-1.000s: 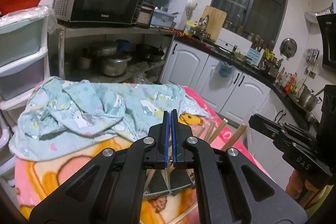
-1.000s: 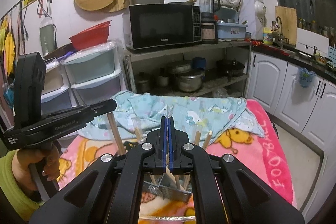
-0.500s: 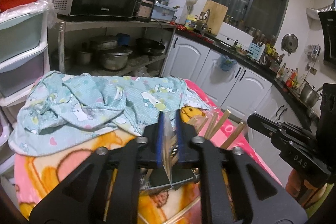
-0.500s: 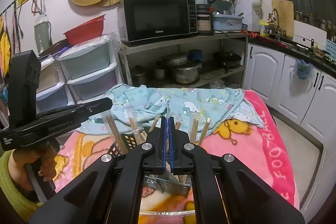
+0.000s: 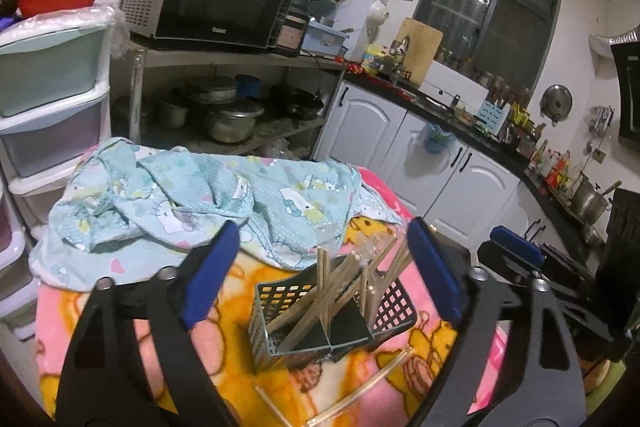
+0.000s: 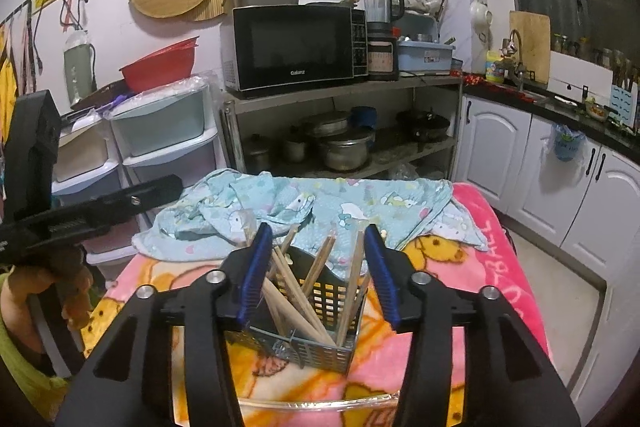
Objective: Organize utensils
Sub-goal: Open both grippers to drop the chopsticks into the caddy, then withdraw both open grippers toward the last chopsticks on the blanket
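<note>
Left wrist view: our left tool [image 5: 320, 263] has its jaws opening, already spread wide, with blue pads [image 5: 208, 275] at 9 and 3 o'clock of the perforated utensil holder [image 5: 276, 303]. The pads press on nothing; the holder and its contents merely sit in the gap beyond them. The holder stands upright on the table, which is covered by a pink and yellow cartoon blanket [image 5: 224, 343]. Wooden chopsticks [image 5: 324, 291] lean at mixed angles in its compartments, some with clear wrapping at the tips. A few loose pale sticks [image 5: 372, 383] lie flat on the blanket at 6 o'clock of the holder. At 11 o'clock of the holder a crumpled light-blue cloth [image 5: 192, 203] rests on the far part of the table. Our right tool [image 5: 516, 251] enters at 3 o'clock of the frame.

Right wrist view: our right tool [image 6: 318, 275] is also opening, about half spread, grasping nothing; the chopsticks [image 6: 288, 291] rise between and beyond its blue pads [image 6: 254, 275] without contact that we can confirm. The holder [image 6: 320, 347] sits at the centre, 6 o'clock of the cloth [image 6: 320, 203]. At 9 o'clock our left hand [image 6: 52, 291] grips the handle of the left tool [image 6: 172, 183]. A microwave [image 6: 296, 47] stands on a shelf at 12 o'clock.
</note>
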The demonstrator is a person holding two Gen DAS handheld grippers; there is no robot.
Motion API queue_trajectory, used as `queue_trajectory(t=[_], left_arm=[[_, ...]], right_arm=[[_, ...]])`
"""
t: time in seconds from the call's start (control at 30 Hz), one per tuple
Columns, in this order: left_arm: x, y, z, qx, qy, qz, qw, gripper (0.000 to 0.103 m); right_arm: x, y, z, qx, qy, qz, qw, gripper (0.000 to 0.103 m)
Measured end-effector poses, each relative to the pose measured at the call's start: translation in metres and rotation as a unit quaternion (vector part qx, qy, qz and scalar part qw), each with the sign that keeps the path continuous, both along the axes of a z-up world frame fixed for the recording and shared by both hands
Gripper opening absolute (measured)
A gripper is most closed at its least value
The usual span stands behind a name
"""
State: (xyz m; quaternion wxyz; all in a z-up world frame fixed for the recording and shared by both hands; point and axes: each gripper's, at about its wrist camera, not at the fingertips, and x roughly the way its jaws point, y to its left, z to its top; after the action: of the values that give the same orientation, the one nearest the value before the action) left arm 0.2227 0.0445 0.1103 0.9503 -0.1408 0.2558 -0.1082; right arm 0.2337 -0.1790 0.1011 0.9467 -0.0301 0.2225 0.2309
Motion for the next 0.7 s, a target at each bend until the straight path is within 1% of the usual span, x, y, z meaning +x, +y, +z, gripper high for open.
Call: queue_trajectory(t=[0.07,0.23,0.6,0.7], left_arm=[[-0.004,0.002,0.004,0.001,-0.002,0.006,1.0000,0.092],[-0.013,0.007,0.008,-0.003,-0.003,0.015,0.9999,0.092],[-0.025,0.012,0.012,-0.005,-0.006,0.019,0.9998,0.092],[-0.029,0.012,0.012,-0.004,-0.004,0.018,0.9998,0.092]], right_arm=[[-0.003,-0.001,0.001,0.000,-0.004,-0.002,1.000,0.055],[-0.009,-0.004,0.003,0.001,-0.013,-0.005,1.000,0.063],[-0.021,-0.007,0.007,0.005,-0.021,-0.005,1.000,0.065],[-0.023,-0.008,0.008,0.007,-0.021,-0.004,1.000,0.068]])
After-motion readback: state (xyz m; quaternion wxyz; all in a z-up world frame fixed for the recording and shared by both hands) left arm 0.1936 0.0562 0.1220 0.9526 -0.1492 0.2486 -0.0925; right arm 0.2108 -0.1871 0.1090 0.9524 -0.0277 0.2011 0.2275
